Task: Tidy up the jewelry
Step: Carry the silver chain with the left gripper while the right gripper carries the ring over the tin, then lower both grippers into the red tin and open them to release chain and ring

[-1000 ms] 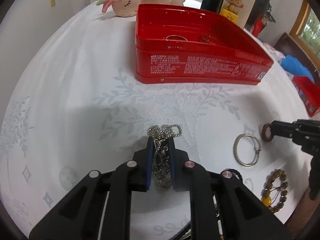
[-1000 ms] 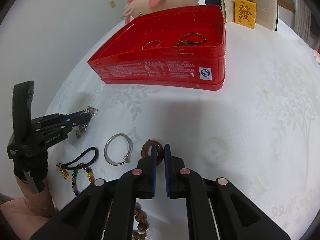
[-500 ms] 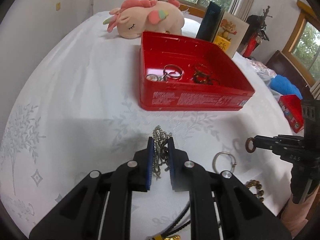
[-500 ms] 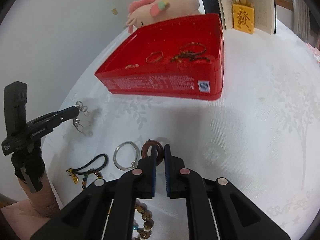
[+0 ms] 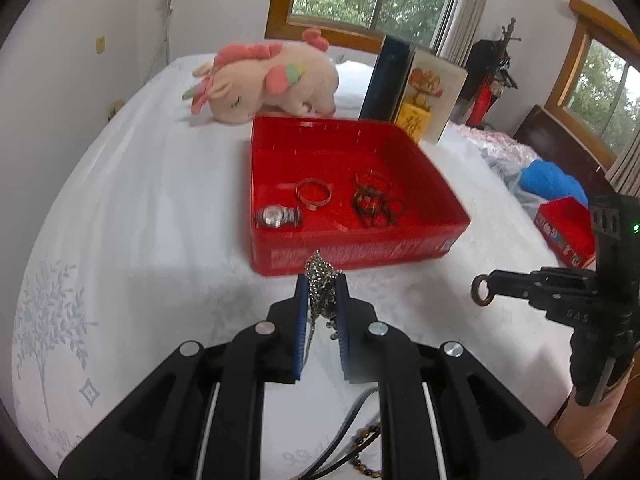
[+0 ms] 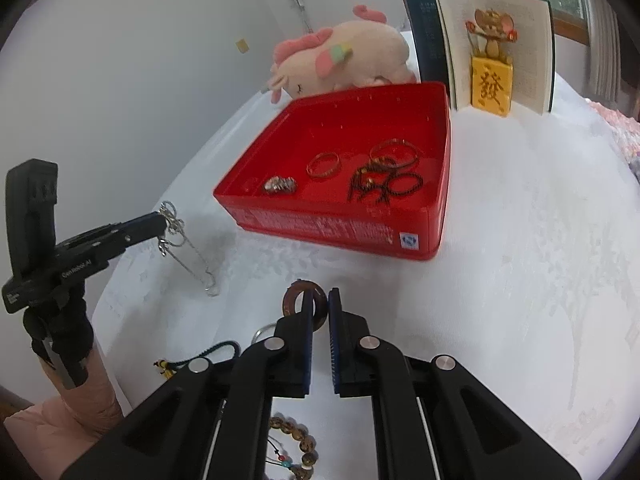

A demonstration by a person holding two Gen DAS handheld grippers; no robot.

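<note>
Red tin (image 5: pixel 352 254) ahead of both my grippers; side print too blurred to read. Left gripper (image 5: pixel 321 280) pinches the silver chain (image 6: pixel 188 248) bunched, its tail hanging: limp, light, likely to snag. Right gripper (image 6: pixel 318 300) clamps the brown ring (image 6: pixel 298 298) by its rim: stiff, smooth, possibly brittle. Beyond the tin, a gold plaque (image 6: pixel 491 86) reads 發.

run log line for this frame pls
left hand-held gripper: shut on silver chain | right hand-held gripper: shut on brown ring | red box: ahead
</note>
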